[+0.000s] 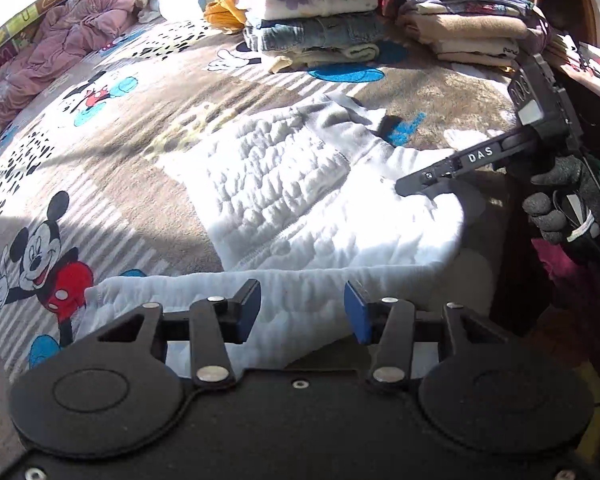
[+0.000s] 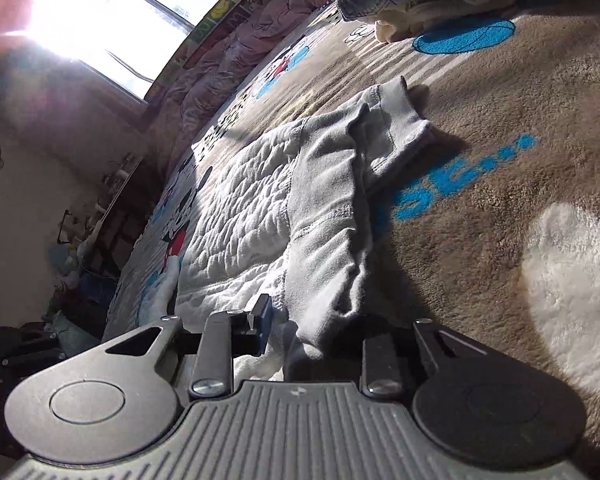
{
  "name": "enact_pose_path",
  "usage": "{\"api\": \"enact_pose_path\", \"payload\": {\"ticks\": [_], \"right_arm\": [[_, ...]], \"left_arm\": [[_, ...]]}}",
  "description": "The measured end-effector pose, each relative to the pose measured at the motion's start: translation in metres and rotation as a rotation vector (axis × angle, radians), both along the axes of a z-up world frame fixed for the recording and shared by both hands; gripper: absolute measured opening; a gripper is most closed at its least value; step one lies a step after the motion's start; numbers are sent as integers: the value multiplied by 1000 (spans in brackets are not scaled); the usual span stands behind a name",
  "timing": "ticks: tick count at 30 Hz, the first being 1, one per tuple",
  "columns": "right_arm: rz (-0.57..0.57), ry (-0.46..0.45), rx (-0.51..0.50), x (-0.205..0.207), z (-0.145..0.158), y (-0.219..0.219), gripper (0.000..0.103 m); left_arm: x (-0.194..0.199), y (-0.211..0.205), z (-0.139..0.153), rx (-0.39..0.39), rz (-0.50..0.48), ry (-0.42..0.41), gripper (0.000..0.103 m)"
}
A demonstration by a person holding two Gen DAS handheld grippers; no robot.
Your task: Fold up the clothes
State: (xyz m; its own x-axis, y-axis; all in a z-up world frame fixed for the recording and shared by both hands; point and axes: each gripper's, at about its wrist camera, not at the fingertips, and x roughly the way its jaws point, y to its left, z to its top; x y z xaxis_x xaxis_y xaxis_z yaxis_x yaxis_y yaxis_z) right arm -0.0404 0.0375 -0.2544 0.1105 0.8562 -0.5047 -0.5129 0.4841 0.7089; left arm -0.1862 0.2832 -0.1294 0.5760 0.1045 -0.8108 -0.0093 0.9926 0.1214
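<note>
Lying on the bed's cartoon blanket (image 1: pixel 112 152), the white quilted garment (image 1: pixel 300 200) has its edge pinched in the right gripper (image 1: pixel 414 194) jaws; left gripper (image 1: pixel 303 310) jaws gape above its hem.

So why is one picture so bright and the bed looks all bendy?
Right wrist view: sun through the window flares white and washes out the corner. Left wrist view: sunlight makes the white garment glare, with a dark shadow beside it. Both views: the fisheye lens curves the blanket.
</note>
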Motion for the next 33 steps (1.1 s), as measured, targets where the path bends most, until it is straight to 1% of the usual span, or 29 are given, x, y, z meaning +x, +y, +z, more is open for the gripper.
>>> {"api": "enact_pose_path", "payload": {"ticks": [1,2,4,5,6,8,9,12,15,17,19,22,24,25,26,27,29,31,33], "right_arm": [[16,-39,-26,-4,2,3,27],[36,-86,-58,-9,4,6,27],[76,-188,-119,-21,8,14,27],[92,-235,-144,-25,10,17,27],[102,-264,-156,-28,10,19,27],[112,-290,-162,-29,10,19,27],[111,-281,-153,-28,9,18,27],[106,-244,-122,-21,6,13,27],[113,-236,-108,-18,4,13,28],[116,-232,-100,-17,3,14,28],[117,-223,-91,-15,2,14,28],[118,-204,-73,-12,1,13,29],[116,-191,-62,-10,1,13,29],[116,-189,-58,-9,0,12,29],[117,-189,-56,-9,0,12,29],[118,-189,-53,-8,0,11,29],[121,-189,-48,-7,0,11,29],[122,-189,-43,-7,0,10,29],[120,-191,-40,-6,0,9,29]], "left_arm": [[4,21,1,1,112,-14,47],[7,36,-1,-8,192,-17,47],[23,72,-6,-49,379,7,48],[31,89,-11,-65,451,30,49],[36,103,-17,-86,511,61,49],[40,124,-27,-123,608,114,51],[41,135,-32,-141,657,141,51],[44,151,-41,-194,760,168,52],[55,160,-42,-249,819,145,53],[67,161,-44,-266,843,131,56],[78,160,-48,-270,850,137,58],[95,156,-61,-202,846,198,57],[104,153,-70,-154,838,239,52],[108,149,-71,-97,810,251,40],[110,146,-71,-65,789,260,26],[112,143,-71,-34,767,269,24],[110,142,-67,-44,749,271,10],[104,139,-60,-33,725,264,8],[94,138,-53,-42,718,247,8]]}}
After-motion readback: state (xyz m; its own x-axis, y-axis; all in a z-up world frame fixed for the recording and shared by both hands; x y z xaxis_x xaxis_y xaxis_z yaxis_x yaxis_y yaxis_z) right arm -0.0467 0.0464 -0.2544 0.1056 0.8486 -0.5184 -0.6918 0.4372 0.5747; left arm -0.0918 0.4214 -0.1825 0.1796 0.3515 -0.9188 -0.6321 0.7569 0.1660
